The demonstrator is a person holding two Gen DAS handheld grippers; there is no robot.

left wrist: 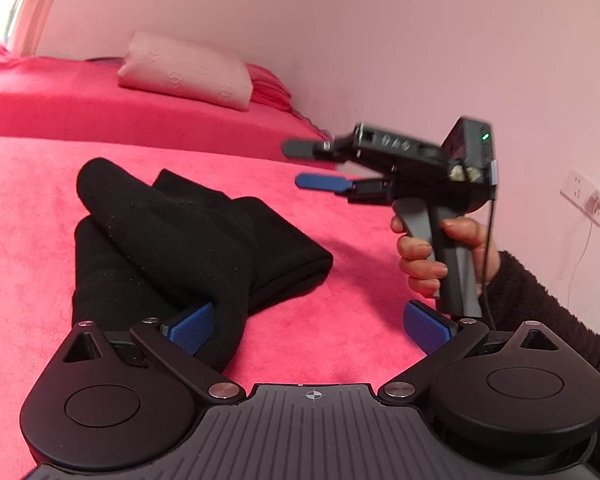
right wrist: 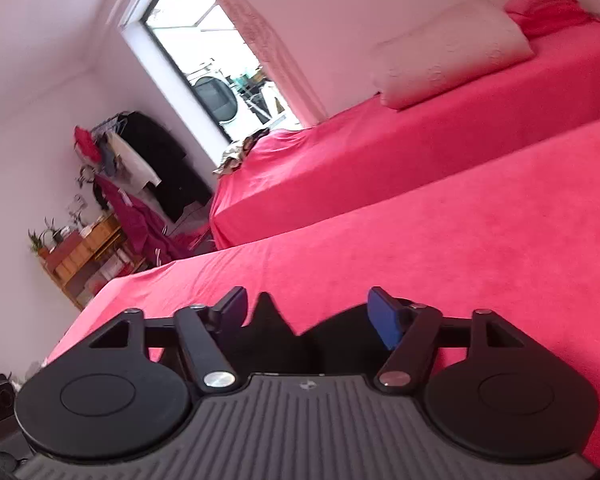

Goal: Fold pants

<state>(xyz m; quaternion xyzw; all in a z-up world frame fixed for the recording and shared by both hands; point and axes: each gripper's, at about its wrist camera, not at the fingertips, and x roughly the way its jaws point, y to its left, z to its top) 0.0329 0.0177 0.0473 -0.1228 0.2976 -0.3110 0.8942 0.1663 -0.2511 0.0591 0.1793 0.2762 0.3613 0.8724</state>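
Black pants [left wrist: 188, 240] lie in a folded bundle on the pink bed cover [left wrist: 340, 300], left of centre in the left wrist view. My left gripper [left wrist: 310, 330] is open; a fold of the pants lies against its left blue pad [left wrist: 192, 330], while the right pad is over bare cover. A hand [left wrist: 424, 256] holds my right gripper [left wrist: 296, 164] above the cover to the right of the pants, its fingers apart and empty. In the right wrist view that right gripper [right wrist: 310, 314] is open, with black cloth [right wrist: 272, 316] showing low between its fingers, untouched by the pads.
A pale pillow [left wrist: 184, 70] lies on a second pink-covered bed [left wrist: 100, 108] behind. The pink wall with a socket [left wrist: 584, 196] is to the right. The right wrist view shows a window [right wrist: 216, 64], a clothes rack [right wrist: 140, 160] and a wooden shelf [right wrist: 84, 260].
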